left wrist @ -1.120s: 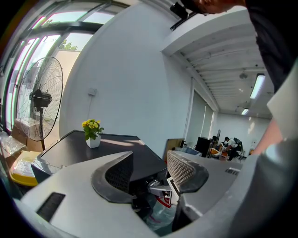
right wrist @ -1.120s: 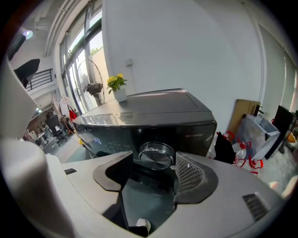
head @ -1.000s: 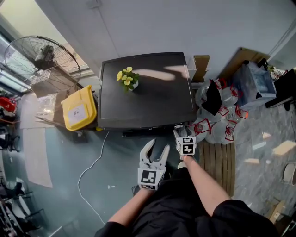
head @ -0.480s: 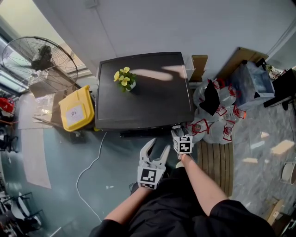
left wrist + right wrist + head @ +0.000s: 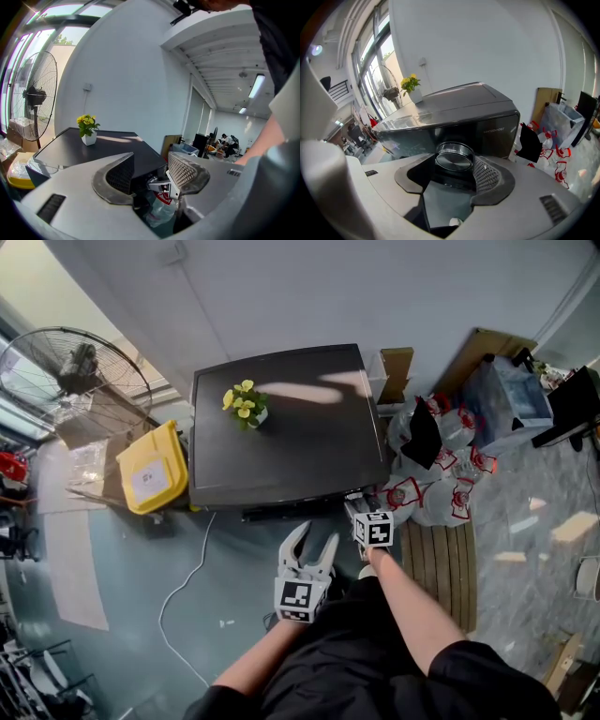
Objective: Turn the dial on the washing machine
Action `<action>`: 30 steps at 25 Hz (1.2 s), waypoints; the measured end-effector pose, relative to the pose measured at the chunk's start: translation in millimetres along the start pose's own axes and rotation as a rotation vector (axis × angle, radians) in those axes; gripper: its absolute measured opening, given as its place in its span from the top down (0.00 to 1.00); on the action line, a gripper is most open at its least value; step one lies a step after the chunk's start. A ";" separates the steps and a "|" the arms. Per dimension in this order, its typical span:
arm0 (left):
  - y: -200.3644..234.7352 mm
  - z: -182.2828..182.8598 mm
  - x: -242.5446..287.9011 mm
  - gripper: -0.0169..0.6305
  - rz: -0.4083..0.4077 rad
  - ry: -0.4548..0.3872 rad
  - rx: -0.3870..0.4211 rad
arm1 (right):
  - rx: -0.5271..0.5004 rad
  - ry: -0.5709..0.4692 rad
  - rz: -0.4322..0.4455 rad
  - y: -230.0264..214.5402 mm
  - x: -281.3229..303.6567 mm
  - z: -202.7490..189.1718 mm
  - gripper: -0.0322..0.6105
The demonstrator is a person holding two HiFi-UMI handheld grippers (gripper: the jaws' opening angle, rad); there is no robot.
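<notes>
The black washing machine [image 5: 291,437] stands against the wall, and I look down on its lid. My right gripper [image 5: 355,505] is at the right end of its front panel. In the right gripper view the round silver dial [image 5: 453,157] fills the gap between the jaws. The mesh pad [image 5: 487,173] touches its right edge; the left side is in shadow. My left gripper [image 5: 314,540] hangs open in front of the machine, left of the right one, holding nothing. In the left gripper view the left gripper [image 5: 151,171] points past the machine's right front corner.
A pot of yellow flowers [image 5: 246,407] stands on the lid. A yellow bin [image 5: 150,470] and a big floor fan [image 5: 75,371] are to the left. Bags of plastic bottles [image 5: 441,474] and a wooden pallet [image 5: 441,563] are to the right. A white cable [image 5: 187,577] lies on the floor.
The head view has drifted a little, shifting the machine left in the picture. Both grippers keep about the same places at the front panel. No turn of the dial shows.
</notes>
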State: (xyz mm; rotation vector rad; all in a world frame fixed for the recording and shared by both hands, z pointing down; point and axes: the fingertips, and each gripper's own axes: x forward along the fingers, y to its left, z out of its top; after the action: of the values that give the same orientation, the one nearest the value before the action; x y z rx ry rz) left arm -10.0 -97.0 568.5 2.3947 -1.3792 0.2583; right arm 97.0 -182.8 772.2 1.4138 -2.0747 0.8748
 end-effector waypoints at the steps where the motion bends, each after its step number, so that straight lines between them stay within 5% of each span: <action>1: 0.4 0.1 -1.2 0.66 0.002 0.003 0.000 | 0.016 -0.014 0.009 -0.1 -0.8 2.8 0.57; 7: 3.1 -0.6 -6.1 0.66 0.010 0.004 -0.004 | 0.174 -0.016 0.075 -5.3 0.1 -7.8 0.57; 19: 6.7 -7.8 -10.6 0.66 0.014 0.015 -0.005 | 0.227 -0.042 0.117 -5.4 -2.7 -0.7 0.57; 23: 11.6 -5.9 -13.1 0.66 0.027 0.009 -0.009 | 0.149 -0.038 0.102 -2.0 -0.7 -4.7 0.57; 30: 12.2 -6.3 -14.9 0.66 0.039 0.003 -0.026 | -0.157 0.011 -0.004 5.7 -3.9 -9.7 0.57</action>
State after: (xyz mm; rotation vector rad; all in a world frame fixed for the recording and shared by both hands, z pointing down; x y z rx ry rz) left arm -27.9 -88.1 572.0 2.3479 -1.4206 0.2525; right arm 93.4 -171.8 774.8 1.3268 -2.0819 0.6993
